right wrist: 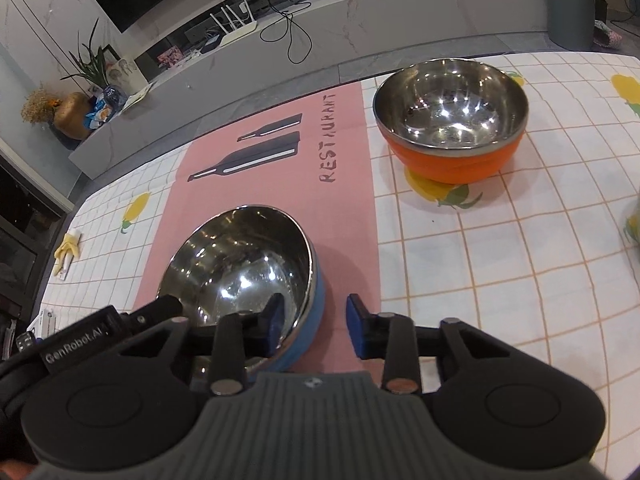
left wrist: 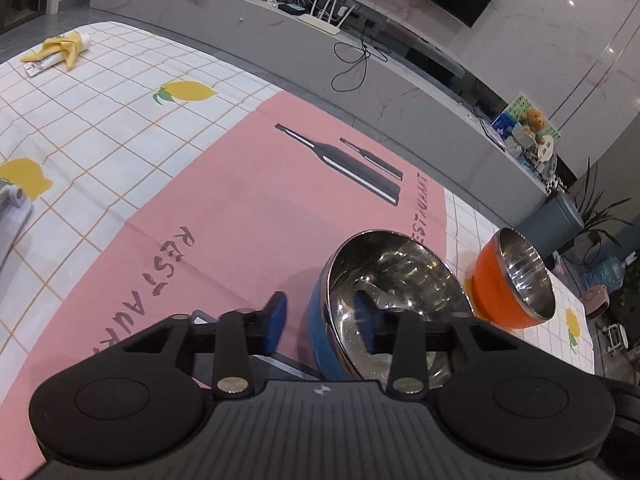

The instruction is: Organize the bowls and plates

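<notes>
A blue bowl (left wrist: 400, 272) with a shiny steel inside stands on the pink placemat (left wrist: 240, 216), close in front of both cameras. My left gripper (left wrist: 320, 320) is open astride the bowl's left rim, one blue pad inside it and the other outside with a gap showing. My right gripper (right wrist: 316, 324) is open astride the right rim of the blue bowl (right wrist: 240, 264) in the same way, its outer pad clear of the wall. An orange bowl (left wrist: 512, 280), also steel-lined and empty, sits upright beyond on the checked cloth; in the right wrist view the orange bowl (right wrist: 452, 120) is at the far right.
The checked lemon tablecloth (right wrist: 500, 260) covers the table around the placemat (right wrist: 280, 184). A yellow cloth with a tube (left wrist: 60, 50) lies at the far left corner. A grey-white object (left wrist: 12, 208) pokes in at the left edge. The table's far edge runs just behind both bowls.
</notes>
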Demonstrator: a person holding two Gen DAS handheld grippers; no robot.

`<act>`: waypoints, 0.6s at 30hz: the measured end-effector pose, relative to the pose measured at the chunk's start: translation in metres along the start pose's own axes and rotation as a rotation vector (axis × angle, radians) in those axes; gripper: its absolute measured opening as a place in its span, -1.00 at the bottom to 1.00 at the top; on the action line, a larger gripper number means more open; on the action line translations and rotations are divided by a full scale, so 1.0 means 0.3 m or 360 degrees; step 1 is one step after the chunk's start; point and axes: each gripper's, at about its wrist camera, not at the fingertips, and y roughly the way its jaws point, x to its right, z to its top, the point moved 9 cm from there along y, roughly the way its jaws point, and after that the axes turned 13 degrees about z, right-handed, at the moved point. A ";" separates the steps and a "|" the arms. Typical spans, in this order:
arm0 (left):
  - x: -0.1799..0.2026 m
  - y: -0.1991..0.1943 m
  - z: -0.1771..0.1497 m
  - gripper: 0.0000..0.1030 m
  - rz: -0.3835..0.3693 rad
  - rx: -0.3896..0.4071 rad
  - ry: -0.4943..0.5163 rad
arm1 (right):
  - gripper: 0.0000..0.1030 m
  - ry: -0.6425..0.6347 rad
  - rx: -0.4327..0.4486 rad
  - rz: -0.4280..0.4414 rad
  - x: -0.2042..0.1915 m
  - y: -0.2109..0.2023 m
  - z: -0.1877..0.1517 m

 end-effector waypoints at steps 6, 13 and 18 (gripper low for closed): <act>0.014 0.010 -0.006 -0.72 0.0000 -0.0018 0.0037 | -0.75 0.0002 -0.0010 0.0017 -0.004 0.025 0.003; 0.023 -0.009 -0.003 -0.75 0.0038 -0.0008 0.0077 | -0.79 -0.0047 -0.0003 -0.0023 -0.019 0.016 0.008; 0.029 -0.056 -0.006 -0.75 0.0029 0.0000 0.0077 | -0.79 -0.0062 0.0018 -0.0009 -0.031 -0.032 0.014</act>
